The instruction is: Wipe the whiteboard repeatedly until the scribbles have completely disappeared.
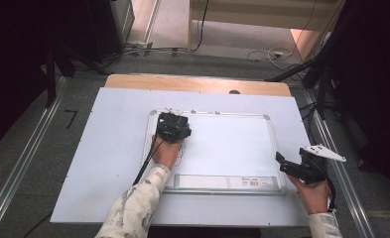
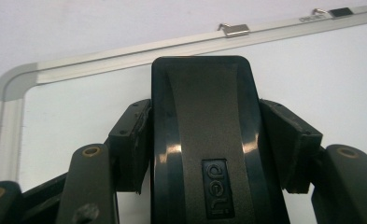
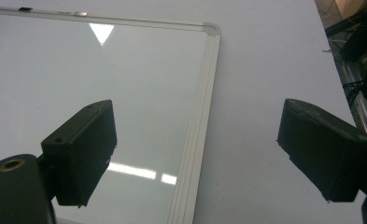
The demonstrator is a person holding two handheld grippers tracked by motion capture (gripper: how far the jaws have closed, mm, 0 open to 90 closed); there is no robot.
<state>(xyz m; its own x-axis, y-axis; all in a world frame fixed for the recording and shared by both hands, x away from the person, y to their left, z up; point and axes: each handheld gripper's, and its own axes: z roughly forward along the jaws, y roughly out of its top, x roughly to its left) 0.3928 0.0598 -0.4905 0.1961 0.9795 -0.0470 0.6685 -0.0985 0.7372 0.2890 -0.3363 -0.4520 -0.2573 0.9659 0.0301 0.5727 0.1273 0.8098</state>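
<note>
In the high view, the left gripper [image 1: 173,127] sits on the upper left corner of the whiteboard [image 1: 232,144], left of centre in the frame, while the right gripper [image 1: 291,167] hovers at the board's lower right edge, over the white surface [image 1: 108,148]. In the left gripper view, the fingers [image 2: 133,140] are clamped on a black whiteboard eraser [image 2: 204,140] filling the frame's centre, the board's aluminium frame [image 2: 102,58] running across the top. In the right gripper view, the fingers [image 3: 81,149] stand wide apart, holding nothing, straddling the board's right edge [image 3: 197,126].
</note>
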